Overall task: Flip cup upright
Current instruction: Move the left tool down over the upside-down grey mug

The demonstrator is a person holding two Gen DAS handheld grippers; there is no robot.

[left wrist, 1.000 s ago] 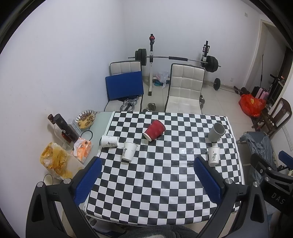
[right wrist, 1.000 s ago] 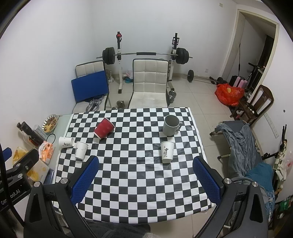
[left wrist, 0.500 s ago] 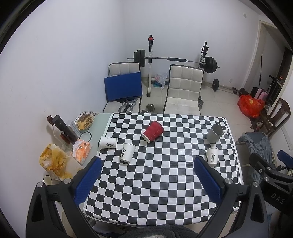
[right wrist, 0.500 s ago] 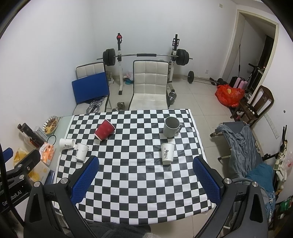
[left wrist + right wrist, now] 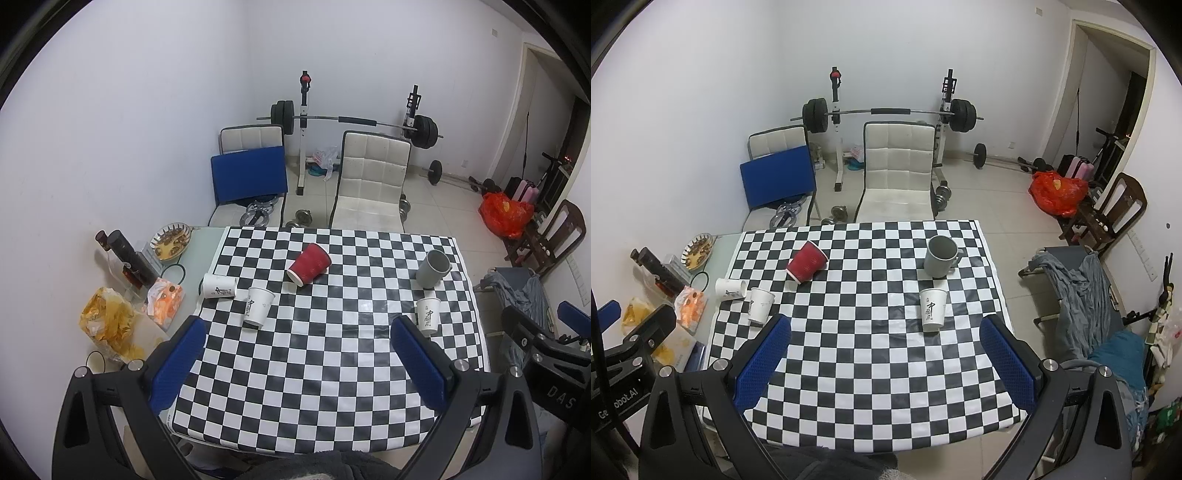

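Observation:
A red cup (image 5: 309,264) lies on its side on the checkered table (image 5: 314,354); it also shows in the right wrist view (image 5: 807,261). A white paper cup (image 5: 218,286) lies on its side at the table's left edge, also in the right wrist view (image 5: 730,288). Two white paper cups stand upright, one on the left (image 5: 258,306) and one on the right (image 5: 932,309). A grey mug (image 5: 940,256) stands upright. My left gripper (image 5: 295,362) and right gripper (image 5: 884,360) are open and empty, high above the table's near side.
Snack bags (image 5: 110,325), a dark bottle (image 5: 129,254) and a bowl of food (image 5: 171,238) crowd the table's left strip. Two white chairs (image 5: 369,184) stand behind the table, a barbell rack beyond. A cot with clothes (image 5: 1082,295) stands at the right.
Both grippers have risen and pulled back a little, so the table looks smaller and lower in view. No cup has moved.

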